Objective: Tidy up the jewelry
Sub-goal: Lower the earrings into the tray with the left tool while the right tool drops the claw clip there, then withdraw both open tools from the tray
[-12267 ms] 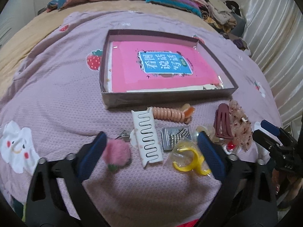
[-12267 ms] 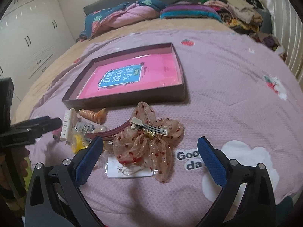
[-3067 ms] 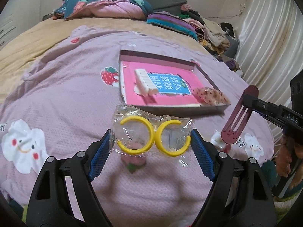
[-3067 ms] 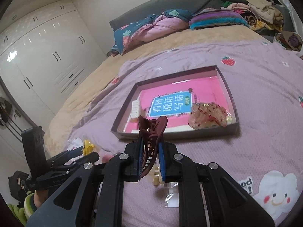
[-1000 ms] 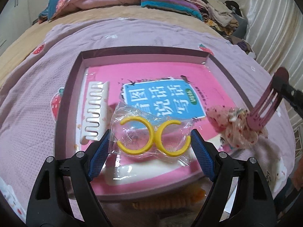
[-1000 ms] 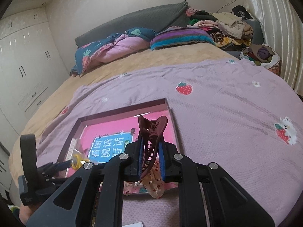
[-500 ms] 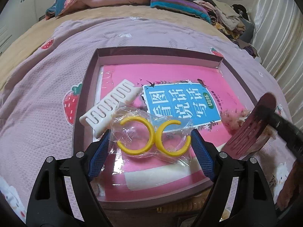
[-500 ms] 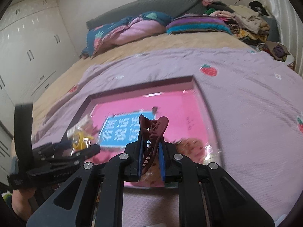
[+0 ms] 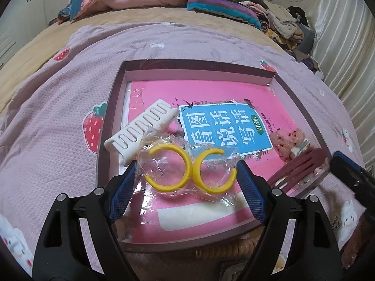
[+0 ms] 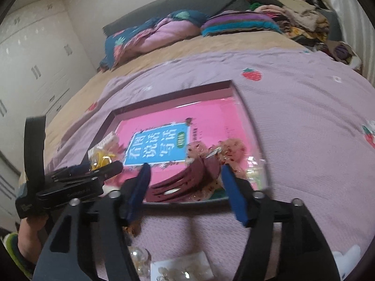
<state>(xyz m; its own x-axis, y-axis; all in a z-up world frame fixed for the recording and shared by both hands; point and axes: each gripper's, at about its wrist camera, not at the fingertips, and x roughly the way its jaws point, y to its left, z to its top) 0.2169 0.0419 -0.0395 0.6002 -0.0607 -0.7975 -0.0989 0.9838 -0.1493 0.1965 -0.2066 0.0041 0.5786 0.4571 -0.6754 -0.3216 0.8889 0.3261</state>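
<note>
My left gripper is shut on a clear bag of yellow hoop earrings and holds it above the near left part of the brown tray with its pink book. My right gripper is open at the tray's near right corner. The maroon claw clip lies loose between its fingers, partly on the speckled bow clip. The claw clip and the bow clip also show in the left wrist view. A white comb clip lies in the tray's left side.
The tray rests on a lilac blanket with strawberry prints. A peach spiral hair tie lies just in front of the tray. A card of earrings lies on the blanket below my right gripper. Pillows and clothes are piled at the bed's far end.
My right gripper has dropped to the tray's near right corner and opened, letting the maroon claw clip go onto the bow clip. My left gripper still holds the earring bag over the tray.
</note>
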